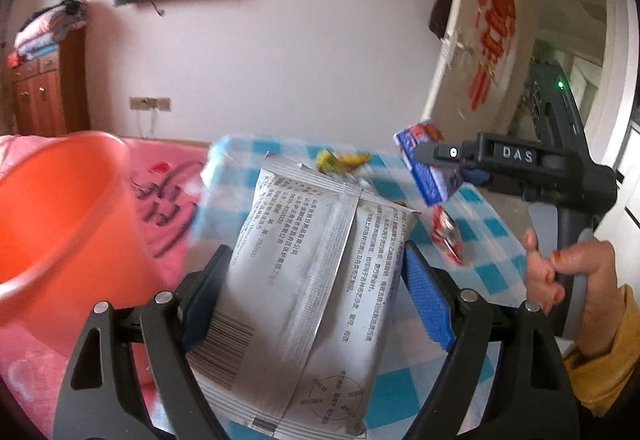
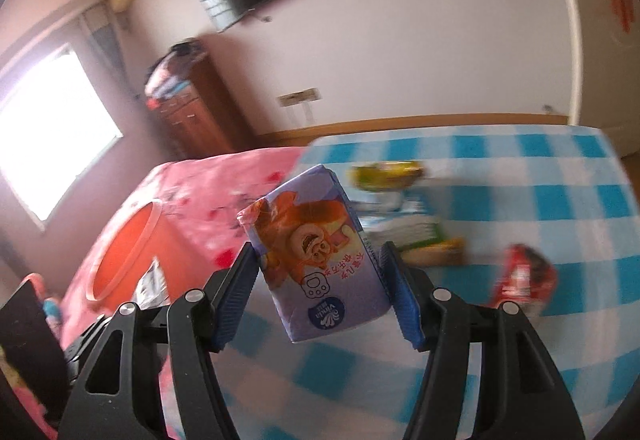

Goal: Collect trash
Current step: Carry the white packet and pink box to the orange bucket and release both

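Left wrist view shows the left gripper (image 1: 316, 280) closed on a silver pouch (image 1: 308, 296), its blue pads pressed into the pouch's two sides, with the printed back facing the camera. An orange bucket (image 1: 60, 216) sits just to the left, tilted toward the lens, beside a pink bedspread (image 1: 168, 208). Across the checked tablecloth (image 1: 492, 236), the right gripper (image 1: 440, 170) holds a purple tissue pack (image 1: 430, 176), its fingers pinched on the pack's sides. The right wrist view confirms this: the pack sits upright and slightly tilted between the pads.

Both loads look ready for the bucket, which lies to the left of both grippers. To do this well, I would carry the pouch over the rim first, since it is nearer, and open only once it hangs above the opening; the pouch is wide and limp, so it could catch on the rim. A red wrapper (image 1: 446, 234) and a yellow wrapper (image 1: 340, 160) remain on the cloth.
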`<state>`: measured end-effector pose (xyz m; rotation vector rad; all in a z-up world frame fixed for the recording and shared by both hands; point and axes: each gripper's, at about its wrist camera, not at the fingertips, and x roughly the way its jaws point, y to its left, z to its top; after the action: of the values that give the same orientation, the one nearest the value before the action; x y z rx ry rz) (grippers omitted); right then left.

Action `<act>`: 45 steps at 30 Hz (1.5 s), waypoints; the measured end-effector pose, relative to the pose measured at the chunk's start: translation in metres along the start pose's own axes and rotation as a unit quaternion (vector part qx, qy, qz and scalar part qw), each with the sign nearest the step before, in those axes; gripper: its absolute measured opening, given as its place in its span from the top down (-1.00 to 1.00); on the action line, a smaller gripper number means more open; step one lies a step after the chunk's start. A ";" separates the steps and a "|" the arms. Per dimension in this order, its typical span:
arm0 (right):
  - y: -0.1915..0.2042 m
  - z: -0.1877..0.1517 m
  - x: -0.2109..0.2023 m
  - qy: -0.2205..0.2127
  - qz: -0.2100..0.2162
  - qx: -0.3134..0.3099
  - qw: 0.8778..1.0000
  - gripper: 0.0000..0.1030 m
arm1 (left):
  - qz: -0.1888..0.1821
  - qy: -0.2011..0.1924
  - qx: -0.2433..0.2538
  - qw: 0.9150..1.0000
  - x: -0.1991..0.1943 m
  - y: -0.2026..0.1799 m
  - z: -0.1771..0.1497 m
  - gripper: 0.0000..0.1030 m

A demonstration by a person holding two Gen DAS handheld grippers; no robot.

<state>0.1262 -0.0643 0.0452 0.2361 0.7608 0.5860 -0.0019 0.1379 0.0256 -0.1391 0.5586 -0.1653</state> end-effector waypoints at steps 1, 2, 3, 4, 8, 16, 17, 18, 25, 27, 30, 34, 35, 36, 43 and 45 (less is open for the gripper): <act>0.009 0.002 0.002 0.003 0.011 -0.003 1.000 -0.22 | 0.007 -0.007 -0.003 1.000 -0.006 0.006 0.003 -0.63; 0.024 0.004 0.006 0.007 0.029 -0.009 1.000 -0.22 | 0.014 -0.013 -0.007 1.000 -0.013 0.011 0.006 -0.63; 0.036 0.006 0.008 0.009 0.042 -0.014 0.999 -0.22 | 0.022 -0.019 -0.011 1.000 -0.019 0.018 0.009 -0.63; 0.048 0.007 0.011 0.012 0.055 -0.018 0.998 -0.22 | 0.033 -0.028 -0.017 0.999 -0.027 0.026 0.013 -0.63; 0.105 0.017 0.028 0.026 0.106 -0.047 0.993 -0.22 | 0.071 -0.052 -0.043 0.995 -0.053 0.057 0.026 -0.63; 0.197 0.029 0.071 0.051 0.172 -0.086 0.980 -0.23 | 0.149 -0.078 -0.103 0.980 -0.075 0.125 0.035 -0.63; 0.203 0.029 0.075 0.053 0.175 -0.087 0.979 -0.23 | 0.156 -0.077 -0.111 0.978 -0.074 0.130 0.035 -0.63; 0.208 0.029 0.080 0.057 0.179 -0.088 0.978 -0.24 | 0.161 -0.077 -0.120 0.977 -0.073 0.136 0.033 -0.63; 0.228 0.024 0.116 0.078 0.187 -0.089 0.975 -0.59 | 0.202 -0.067 -0.162 0.964 -0.067 0.168 0.019 -0.77; 0.225 0.021 0.118 0.074 0.185 -0.085 0.976 -0.72 | 0.206 -0.070 -0.162 0.962 -0.070 0.170 0.018 -0.80; 0.212 0.017 0.110 0.064 0.178 -0.075 0.979 -0.74 | 0.214 -0.071 -0.167 0.960 -0.074 0.172 0.017 -0.81; 0.188 0.016 0.088 0.031 0.150 -0.064 0.986 -0.81 | 0.220 -0.080 -0.168 0.958 -0.078 0.166 0.013 -0.81; 0.178 0.014 0.080 0.022 0.142 -0.059 0.988 -0.81 | 0.219 -0.083 -0.167 0.958 -0.080 0.165 0.011 -0.81; 0.172 0.013 0.076 0.019 0.138 -0.056 0.989 -0.81 | 0.219 -0.088 -0.167 0.957 -0.080 0.165 0.011 -0.81; 0.112 -0.013 0.048 -0.006 0.116 -0.013 0.993 -0.81 | 0.216 -0.135 -0.158 0.954 -0.089 0.137 0.005 -0.81; 0.097 -0.021 0.042 -0.011 0.110 -0.003 0.994 -0.81 | 0.207 -0.141 -0.150 0.956 -0.091 0.126 0.003 -0.81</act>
<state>0.0958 0.0390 0.0449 0.3220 0.7153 0.7923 -0.0616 0.2789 0.0532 -0.3318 0.3149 0.3465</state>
